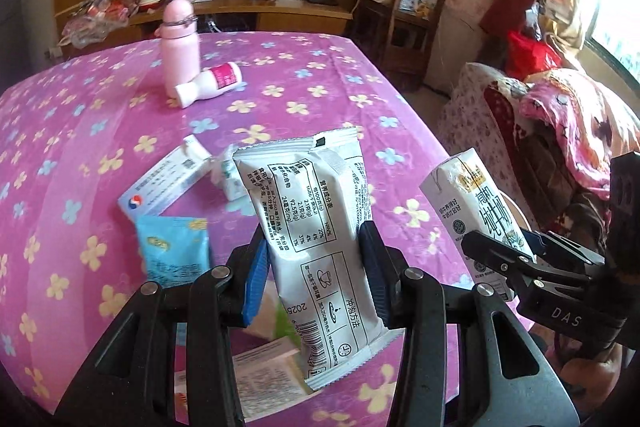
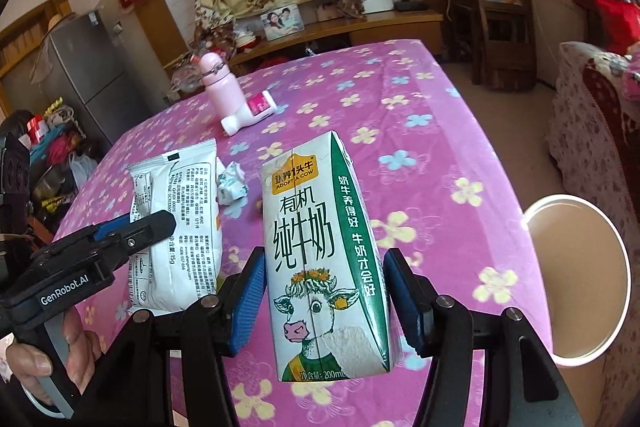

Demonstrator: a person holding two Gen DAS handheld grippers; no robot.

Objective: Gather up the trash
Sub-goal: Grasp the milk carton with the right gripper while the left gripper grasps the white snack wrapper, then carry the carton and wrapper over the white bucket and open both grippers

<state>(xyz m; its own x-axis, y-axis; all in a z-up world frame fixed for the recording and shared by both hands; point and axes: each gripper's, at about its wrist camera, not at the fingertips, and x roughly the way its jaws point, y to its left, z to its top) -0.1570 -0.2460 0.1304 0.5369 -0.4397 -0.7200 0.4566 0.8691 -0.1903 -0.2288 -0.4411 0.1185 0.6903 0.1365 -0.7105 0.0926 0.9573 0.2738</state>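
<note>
Only the left wrist view shows a blue snack packet (image 1: 174,247) and a flat white box (image 1: 168,183) lying on the flowered purple tablecloth (image 1: 320,83); only the right wrist view shows the round white bin (image 2: 576,279) beside the table. The left gripper (image 1: 316,259) clamps a crinkly white sachet (image 1: 316,227), held above the cloth. The right gripper (image 2: 326,297) pinches a glossy, wedge-topped milk carton (image 2: 324,267), raised near the bin.

Daylight from a blown-out window (image 1: 616,39) to the right of the tool washes that side pale, while fisheye bending curves the tabletop (image 1: 320,75) and darkens the corners.
</note>
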